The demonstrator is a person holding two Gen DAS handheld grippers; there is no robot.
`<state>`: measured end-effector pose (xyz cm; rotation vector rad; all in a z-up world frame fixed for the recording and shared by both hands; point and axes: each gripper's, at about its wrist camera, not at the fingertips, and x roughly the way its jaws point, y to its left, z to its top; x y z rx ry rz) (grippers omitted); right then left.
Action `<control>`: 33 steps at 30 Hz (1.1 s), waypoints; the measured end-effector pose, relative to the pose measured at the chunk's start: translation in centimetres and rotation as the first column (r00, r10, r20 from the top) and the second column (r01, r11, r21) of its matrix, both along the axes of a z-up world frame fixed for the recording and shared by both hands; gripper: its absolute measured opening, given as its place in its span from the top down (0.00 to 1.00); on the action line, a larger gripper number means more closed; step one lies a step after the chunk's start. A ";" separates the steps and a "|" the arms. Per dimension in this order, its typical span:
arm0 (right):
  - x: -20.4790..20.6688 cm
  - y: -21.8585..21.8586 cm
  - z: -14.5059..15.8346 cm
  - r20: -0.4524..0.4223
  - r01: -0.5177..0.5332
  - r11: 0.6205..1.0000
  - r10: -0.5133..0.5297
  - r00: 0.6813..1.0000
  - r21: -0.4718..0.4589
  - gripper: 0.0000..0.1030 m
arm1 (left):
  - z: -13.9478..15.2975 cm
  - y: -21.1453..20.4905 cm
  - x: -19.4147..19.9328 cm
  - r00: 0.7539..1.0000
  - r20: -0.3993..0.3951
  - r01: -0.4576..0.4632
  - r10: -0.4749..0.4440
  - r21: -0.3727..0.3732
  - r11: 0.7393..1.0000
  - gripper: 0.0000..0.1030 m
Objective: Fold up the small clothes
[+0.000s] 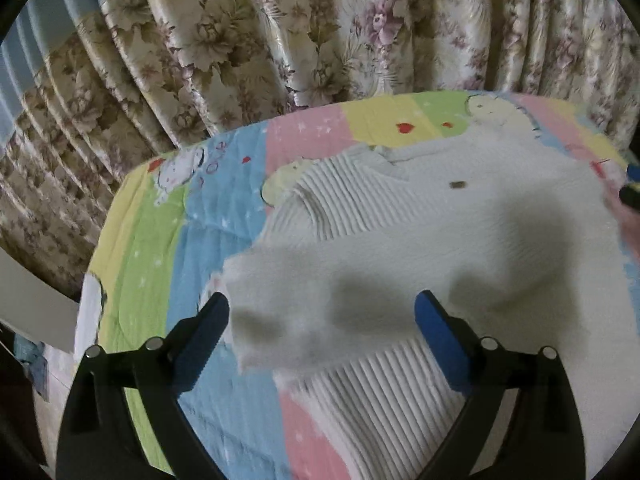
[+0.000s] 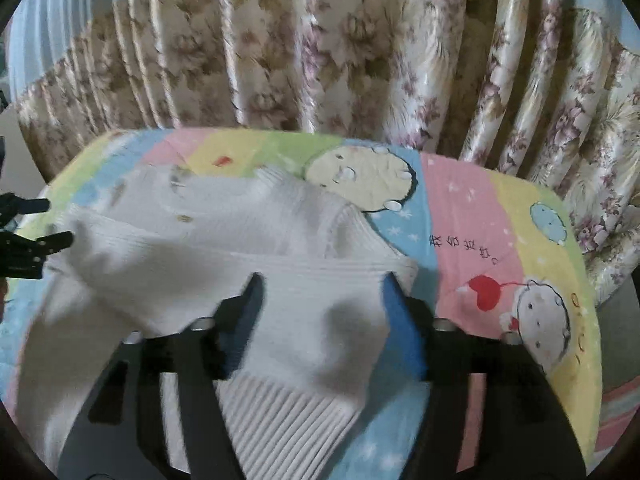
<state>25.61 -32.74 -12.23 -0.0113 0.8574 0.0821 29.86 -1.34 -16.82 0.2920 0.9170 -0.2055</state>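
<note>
White knit: small ribbed sweater (image 1: 420, 232), spread across the middle of the table, sleeves pulled in over the body
Under it: pastel striped cartoon cover (image 1: 160, 240) on the table, floral curtain (image 1: 240, 40) hanging behind
Left claw: left gripper (image 1: 322, 312) has its blue pads wide apart, one each side of the left sleeve, ribbed cuff sitting just below them. Nothing pinched as far as I can see
Right claw: right gripper (image 2: 322, 292) same deal, pads apart and straddling the right sleeve near its ribbed cuff, not clamped on anything
Sharpness: both views are a bit smeared, so exact contact between pads and fabric is hard to call
How it'll handle: my guess is light, floppy and a little stretchy. Knit like this sags and drapes the second you lift it, so it won't hold a crease by itself. Not fragile, but the ribs could snag on a pad edge
Where to grab: I'd pinch the ribbed cuff or the hem band, since that's the thickest, firmest bit and gives the pads something to bite. Grabbing the thin middle probably just bunches up one layer
Watch out: the cover looks loose too, so a low pinch could catch it along with the sweater
</note>
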 end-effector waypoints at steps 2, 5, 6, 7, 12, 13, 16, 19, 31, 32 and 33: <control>-2.1 0.9 1.2 0.004 -0.015 0.999 0.015 1.000 0.040 0.19 | 0.4 0.5 -1.9 1.000 -0.024 -0.008 0.007 -0.032 0.999 0.08; -4.7 2.1 1.7 -0.020 -0.014 0.997 0.015 1.000 0.075 0.10 | 0.3 1.2 -5.1 0.998 -0.058 -0.029 0.026 -0.052 0.998 0.07; -5.9 2.4 1.7 -0.036 -0.006 0.995 0.010 0.999 0.102 0.10 | 0.1 1.4 -6.2 0.997 -0.066 -0.037 0.034 -0.054 0.998 0.07; -6.9 2.8 1.6 -0.049 -0.005 0.993 0.011 0.999 0.122 0.10 | -0.2 1.6 -7.2 0.996 -0.077 -0.041 0.036 -0.057 0.998 0.07; -12.7 4.6 0.8 -0.100 0.016 0.993 -0.004 0.995 0.118 0.08 | -2.1 2.6 -12.6 0.990 -0.135 -0.048 0.041 -0.048 0.998 0.07; -13.7 4.7 0.7 -0.113 0.021 0.992 -0.007 0.994 0.121 0.08 | -2.5 2.7 -13.5 0.988 -0.147 -0.046 0.038 -0.050 0.998 0.07; -17.0 5.1 0.1 -0.150 0.037 0.987 -0.014 0.989 0.157 0.08 | -3.5 3.0 -16.2 0.984 -0.177 -0.039 0.030 -0.052 0.998 0.07; -20.3 5.4 -0.5 -0.180 0.058 0.984 -0.027 0.983 0.171 0.08 | -4.7 3.4 -18.4 0.978 -0.206 -0.050 0.036 -0.064 0.997 0.07; -27.3 4.8 -1.8 -0.224 0.141 0.976 -0.102 0.969 0.166 0.08 | -6.4 1.5 -22.2 0.968 -0.244 0.019 -0.056 -0.150 0.989 0.40; -27.6 4.7 -2.0 -0.229 0.144 0.976 -0.103 0.968 0.166 0.08 | -6.2 1.1 -22.1 0.968 -0.238 0.038 -0.073 -0.150 0.988 0.53; -27.8 4.6 -2.2 -0.239 0.149 0.975 -0.107 0.965 0.167 0.08 | -6.0 0.8 -22.2 0.969 -0.232 0.052 -0.086 -0.148 0.988 0.65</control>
